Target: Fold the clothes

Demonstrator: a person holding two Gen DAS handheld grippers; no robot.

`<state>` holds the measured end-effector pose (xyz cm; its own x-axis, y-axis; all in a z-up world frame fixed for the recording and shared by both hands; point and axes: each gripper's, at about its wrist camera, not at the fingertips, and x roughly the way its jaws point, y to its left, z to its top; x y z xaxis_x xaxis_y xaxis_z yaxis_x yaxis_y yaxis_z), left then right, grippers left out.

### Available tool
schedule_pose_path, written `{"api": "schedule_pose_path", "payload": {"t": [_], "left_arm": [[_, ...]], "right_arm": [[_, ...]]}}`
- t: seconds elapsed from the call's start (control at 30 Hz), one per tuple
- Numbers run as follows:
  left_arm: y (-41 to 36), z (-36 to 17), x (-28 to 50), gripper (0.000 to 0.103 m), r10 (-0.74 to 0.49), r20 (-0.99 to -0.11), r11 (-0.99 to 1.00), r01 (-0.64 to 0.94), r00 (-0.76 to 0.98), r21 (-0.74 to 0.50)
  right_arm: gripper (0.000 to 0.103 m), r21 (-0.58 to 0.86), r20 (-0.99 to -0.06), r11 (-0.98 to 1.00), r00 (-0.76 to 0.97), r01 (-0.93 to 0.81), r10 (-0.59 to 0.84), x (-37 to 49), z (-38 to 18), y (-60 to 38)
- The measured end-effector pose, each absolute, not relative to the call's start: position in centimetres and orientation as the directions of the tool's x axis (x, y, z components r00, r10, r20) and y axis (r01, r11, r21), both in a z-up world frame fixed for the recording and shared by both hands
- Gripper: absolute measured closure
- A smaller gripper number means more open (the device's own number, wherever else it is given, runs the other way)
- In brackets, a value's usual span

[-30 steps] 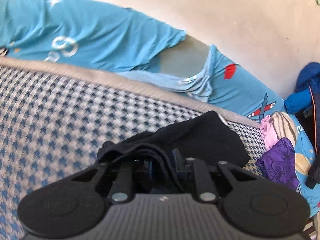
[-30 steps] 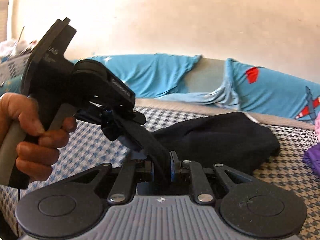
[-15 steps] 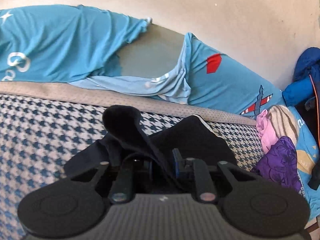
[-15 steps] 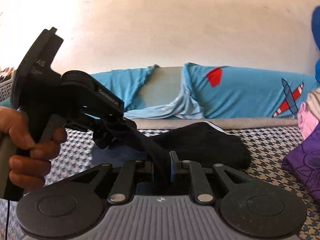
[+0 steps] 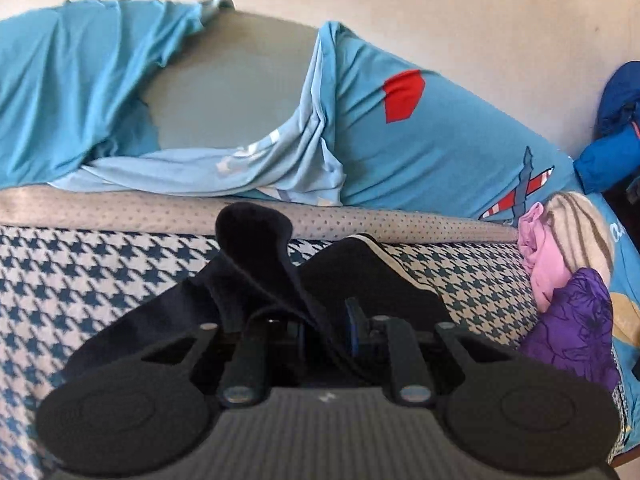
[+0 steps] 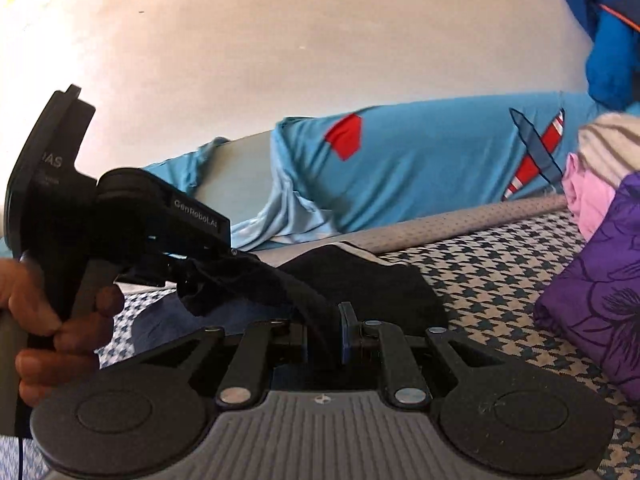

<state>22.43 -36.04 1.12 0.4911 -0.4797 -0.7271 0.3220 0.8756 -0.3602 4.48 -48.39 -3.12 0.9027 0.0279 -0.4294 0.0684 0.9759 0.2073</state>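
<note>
Both grippers clamped on the black garment (image 6: 360,280): left gripper (image 5: 326,324) and right gripper (image 6: 324,336) each pinch an edge, jaws nearly closed. Garment's bulk rests on the checked cover (image 5: 80,272) (purple cloth (image 6: 600,292) lies beside it).

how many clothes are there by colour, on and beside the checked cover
black: 1, the black garment held by both tongs, left tongs, right tongs
purple: 1, the purple floral piece
pink: 1, the pink piece
beige striped: 1, the striped piece
blue: 1, the blue jacket
total: 5
</note>
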Motion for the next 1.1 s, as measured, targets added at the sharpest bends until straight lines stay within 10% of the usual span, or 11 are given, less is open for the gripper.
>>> {"api": "schedule_pose_path", "payload": {"t": [0.4, 0.53, 1.1], "left_arm": [[-38.0, 1.5, 23.2, 0.044, -0.505, -0.727, 0.857, 0.372, 0.465, -0.357], [-38.3, 3.0, 23.1, 0.008, -0.518, -0.718, 0.847, 0.399, 0.465, -0.353], [-33.3, 5.6, 22.1, 0.002, -0.434, -0.687, 0.896, 0.360, 0.582, -0.262]], "right_arm": [[0.080, 0.380, -0.485, 0.901, 0.874, 0.207, 0.004, 7.3, -5.8, -52.9], [0.076, 0.435, -0.484, 0.864, 0.875, 0.252, -0.011, 7.1, -5.6, -53.9], [0.076, 0.400, -0.439, 0.859, 0.890, 0.319, -0.125, 5.2, -2.8, -55.5]]}}
